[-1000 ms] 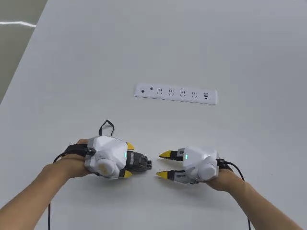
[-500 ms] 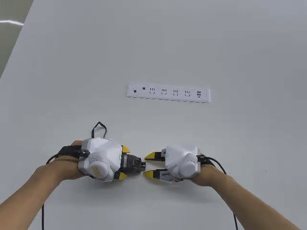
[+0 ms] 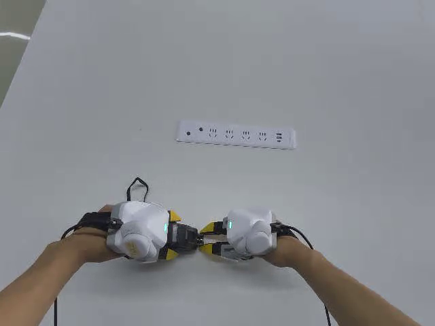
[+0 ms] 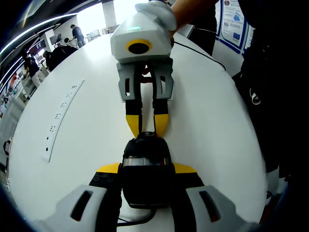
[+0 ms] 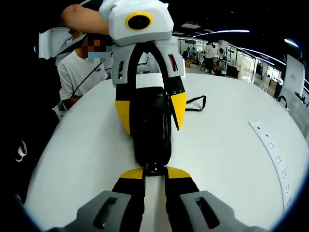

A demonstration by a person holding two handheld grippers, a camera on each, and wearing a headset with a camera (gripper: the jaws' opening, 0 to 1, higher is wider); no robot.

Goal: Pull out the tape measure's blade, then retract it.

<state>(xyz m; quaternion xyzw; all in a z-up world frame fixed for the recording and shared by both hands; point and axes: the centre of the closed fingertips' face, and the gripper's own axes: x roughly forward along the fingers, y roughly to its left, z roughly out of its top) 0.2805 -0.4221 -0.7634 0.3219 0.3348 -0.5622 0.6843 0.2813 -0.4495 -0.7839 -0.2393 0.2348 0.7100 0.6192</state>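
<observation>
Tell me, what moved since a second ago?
The right tool moved in toward the left tool until its tips reached the front of the tape measure; whether it has gripped yet is unclear. The left tool kept holding the tape measure; the power strip stayed put.

Black tape measure (image 4: 146,166), casing and all, and its strap loop (image 3: 137,185) black too. Left gripper (image 3: 172,235) and right gripper (image 3: 205,238): white shells, grey arms, yellow-tipped jaws, each with a small green light. Counter (image 3: 326,81) plain white; power strip (image 3: 236,134) white with dark sockets
</observation>
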